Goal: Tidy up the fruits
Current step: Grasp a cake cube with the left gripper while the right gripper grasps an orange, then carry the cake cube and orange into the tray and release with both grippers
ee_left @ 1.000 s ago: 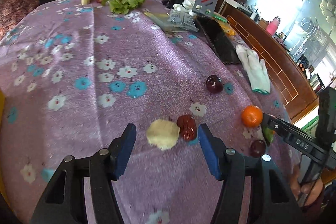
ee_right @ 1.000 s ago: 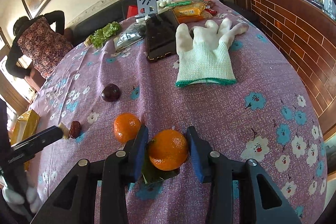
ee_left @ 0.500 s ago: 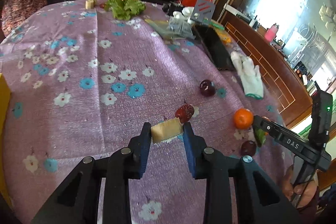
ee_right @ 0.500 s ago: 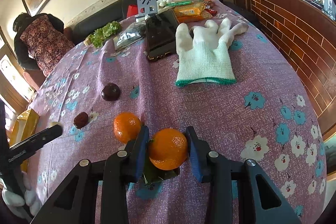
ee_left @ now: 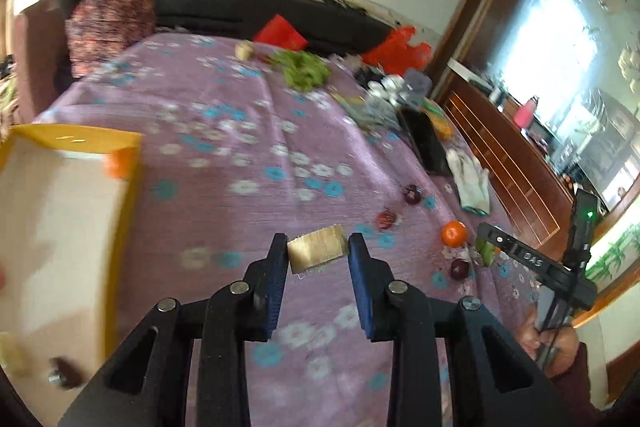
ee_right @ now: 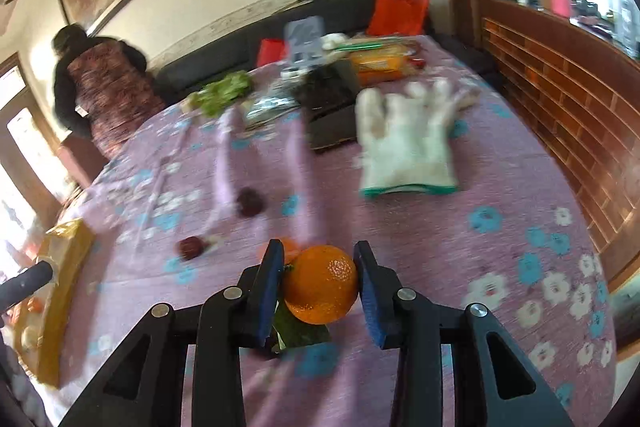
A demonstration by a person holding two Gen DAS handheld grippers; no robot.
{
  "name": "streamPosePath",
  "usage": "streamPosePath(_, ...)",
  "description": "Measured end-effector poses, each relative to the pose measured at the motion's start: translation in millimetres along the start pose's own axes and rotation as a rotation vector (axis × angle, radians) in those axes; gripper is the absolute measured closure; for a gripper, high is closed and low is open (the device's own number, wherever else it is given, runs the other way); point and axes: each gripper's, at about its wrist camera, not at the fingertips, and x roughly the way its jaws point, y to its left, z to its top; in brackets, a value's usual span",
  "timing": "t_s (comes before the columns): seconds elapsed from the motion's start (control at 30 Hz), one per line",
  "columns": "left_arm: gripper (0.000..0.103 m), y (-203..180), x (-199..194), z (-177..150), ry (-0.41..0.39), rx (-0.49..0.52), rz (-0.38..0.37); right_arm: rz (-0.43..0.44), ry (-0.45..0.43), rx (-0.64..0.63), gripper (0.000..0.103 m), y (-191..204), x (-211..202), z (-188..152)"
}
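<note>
My left gripper [ee_left: 318, 253] is shut on a pale yellow fruit chunk [ee_left: 318, 247] and holds it above the purple flowered cloth [ee_left: 248, 163], next to a yellow-rimmed tray [ee_left: 124, 195] at the left. My right gripper [ee_right: 318, 279] is shut on an orange with a green leaf [ee_right: 321, 283], lifted off the cloth. A second orange [ee_right: 289, 247] shows behind its left finger. On the cloth lie a red date [ee_right: 189, 247] and a dark plum [ee_right: 250, 202]. The left wrist view shows an orange [ee_left: 454, 233], two dark plums [ee_left: 412, 193] [ee_left: 459, 268] and the date [ee_left: 387, 219].
A white glove [ee_right: 408, 143], a black tray [ee_right: 332, 107], lettuce [ee_right: 224, 93], food packets [ee_right: 380, 61] and a red bag [ee_right: 396, 7] lie at the back of the table. A person [ee_right: 104, 87] stands at the far left. A brick ledge [ee_right: 560, 87] runs along the right.
My left gripper has lifted the fruit chunk and swung left, bringing the yellow-rimmed tray into view. My right gripper has lifted the orange off the cloth; both views are motion-blurred.
</note>
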Motion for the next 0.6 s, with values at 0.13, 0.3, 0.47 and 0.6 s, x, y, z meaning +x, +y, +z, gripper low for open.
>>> streamPosePath(0.13, 0.073, 42.1, -41.2, -8.5, -0.05, -0.023, 0.089, 0.112, 0.017, -0.092, 0.064, 62.9, -18.4, -1.1)
streamPosePath(0.3, 0.073, 107.3, -74.7, -21.8, -0.081, -0.132, 0.164, 0.223, 0.042, -0.232, 0.063, 153.6, -24.9, -9.2)
streamPosePath(0.47, 0.073, 159.2, -91.5, -35.7, -0.089, -0.21, 0.243, 0.317, 0.131, -0.328, 0.063, 235.8, -4.2, -29.5)
streamPosePath(0.6, 0.073, 195.2, -92.1, -39.0, -0.08, -0.253, 0.304, 0.38, 0.235, -0.391, 0.063, 294.5, 25.5, -51.8)
